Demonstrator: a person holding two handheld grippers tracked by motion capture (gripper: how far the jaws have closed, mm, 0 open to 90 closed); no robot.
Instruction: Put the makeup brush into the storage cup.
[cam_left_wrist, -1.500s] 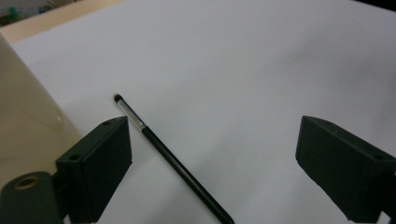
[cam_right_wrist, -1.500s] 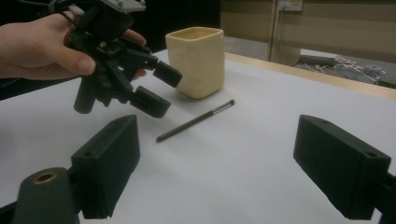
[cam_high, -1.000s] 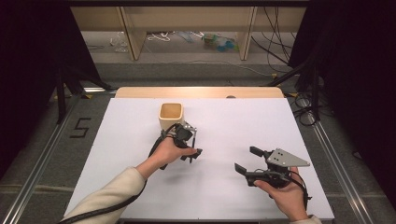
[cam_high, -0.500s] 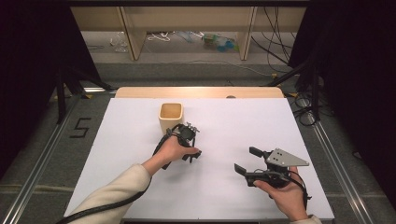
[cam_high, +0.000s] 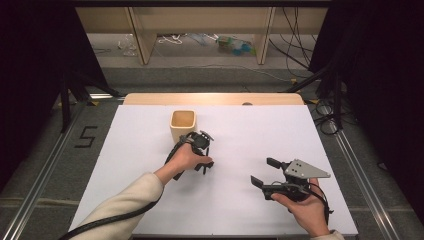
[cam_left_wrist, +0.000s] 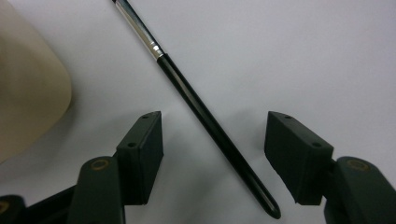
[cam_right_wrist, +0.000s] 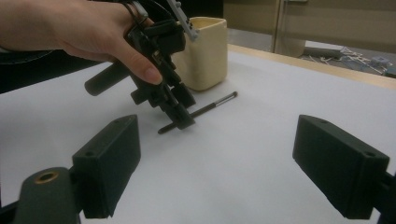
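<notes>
The table (cam_high: 150, 145) has a white top with a strip of light wood along its far edge. On it stands a cream cup (cam_high: 183, 125), upright, and near the cup lies a thin black brush (cam_right_wrist: 198, 112) with a metal collar.

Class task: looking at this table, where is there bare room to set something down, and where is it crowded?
Free: the white table left of the cup, and the far right corner. Crowded: around the brush, between the left gripper jaws beside the cup.

My left tool (cam_high: 204, 167) points down, its jaws just closing but apart, gripping nothing; my right tool (cam_high: 264, 172) rests level, jaws wide
</notes>
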